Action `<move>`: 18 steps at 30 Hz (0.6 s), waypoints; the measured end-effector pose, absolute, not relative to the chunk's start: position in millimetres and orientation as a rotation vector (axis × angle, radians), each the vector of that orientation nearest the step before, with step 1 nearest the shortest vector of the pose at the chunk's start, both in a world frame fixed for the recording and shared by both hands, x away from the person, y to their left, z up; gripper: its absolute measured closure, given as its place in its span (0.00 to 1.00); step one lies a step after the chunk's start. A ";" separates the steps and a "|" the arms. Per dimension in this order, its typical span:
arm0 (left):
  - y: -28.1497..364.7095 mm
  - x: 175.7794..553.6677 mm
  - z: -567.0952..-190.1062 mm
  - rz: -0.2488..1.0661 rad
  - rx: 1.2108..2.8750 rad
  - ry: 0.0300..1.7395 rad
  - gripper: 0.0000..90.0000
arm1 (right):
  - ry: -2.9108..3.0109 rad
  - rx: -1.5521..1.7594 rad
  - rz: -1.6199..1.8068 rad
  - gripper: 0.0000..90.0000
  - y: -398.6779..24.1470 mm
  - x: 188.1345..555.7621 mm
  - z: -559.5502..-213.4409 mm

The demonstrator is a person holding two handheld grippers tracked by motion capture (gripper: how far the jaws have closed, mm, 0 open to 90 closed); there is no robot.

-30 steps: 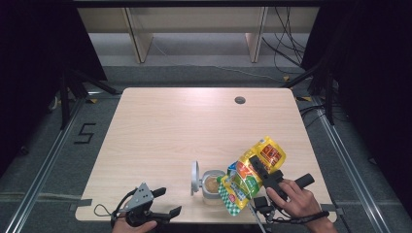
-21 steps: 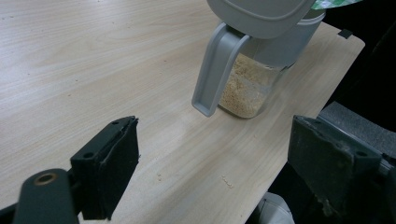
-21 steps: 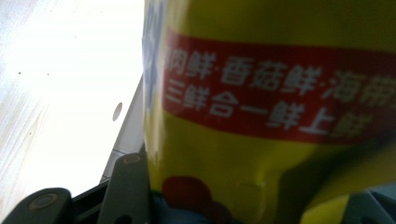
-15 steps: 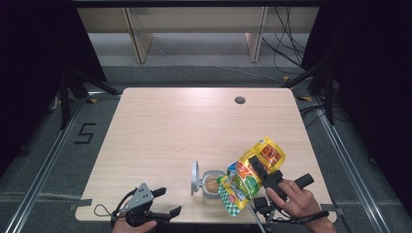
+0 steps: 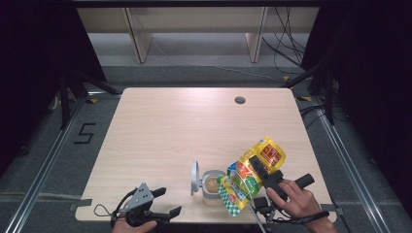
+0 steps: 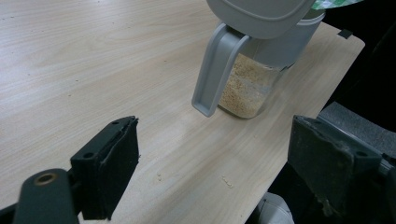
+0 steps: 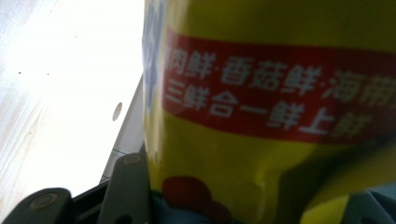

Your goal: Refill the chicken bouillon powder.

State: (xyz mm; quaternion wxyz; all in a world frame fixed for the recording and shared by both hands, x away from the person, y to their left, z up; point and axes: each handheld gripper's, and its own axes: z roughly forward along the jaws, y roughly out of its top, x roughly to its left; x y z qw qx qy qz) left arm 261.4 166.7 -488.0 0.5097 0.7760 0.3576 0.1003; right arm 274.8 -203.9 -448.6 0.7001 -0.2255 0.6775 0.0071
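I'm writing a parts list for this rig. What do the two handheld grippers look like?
Both are black. The left gripper has a grey three-cornered plate on top, a thin black cable, and flat padded jaws with round holes. The right gripper has a stubby black handle and a cable.

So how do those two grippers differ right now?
The left gripper is open and holds nothing; the right gripper is shut on the bag. The left rests near the table's front edge; the right tilts the bag over the open jar. A hand holds each.
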 end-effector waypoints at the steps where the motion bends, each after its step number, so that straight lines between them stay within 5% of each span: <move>1: 166.6 261.5 -488.2 0.240 1.867 0.863 0.18 | 1.512 -0.502 0.016 0.60 -203.8 274.9 -448.3; 18: 167.3 261.4 -487.8 0.243 1.875 0.858 0.18 | 1.480 -0.568 0.002 0.60 -200.9 276.2 -445.2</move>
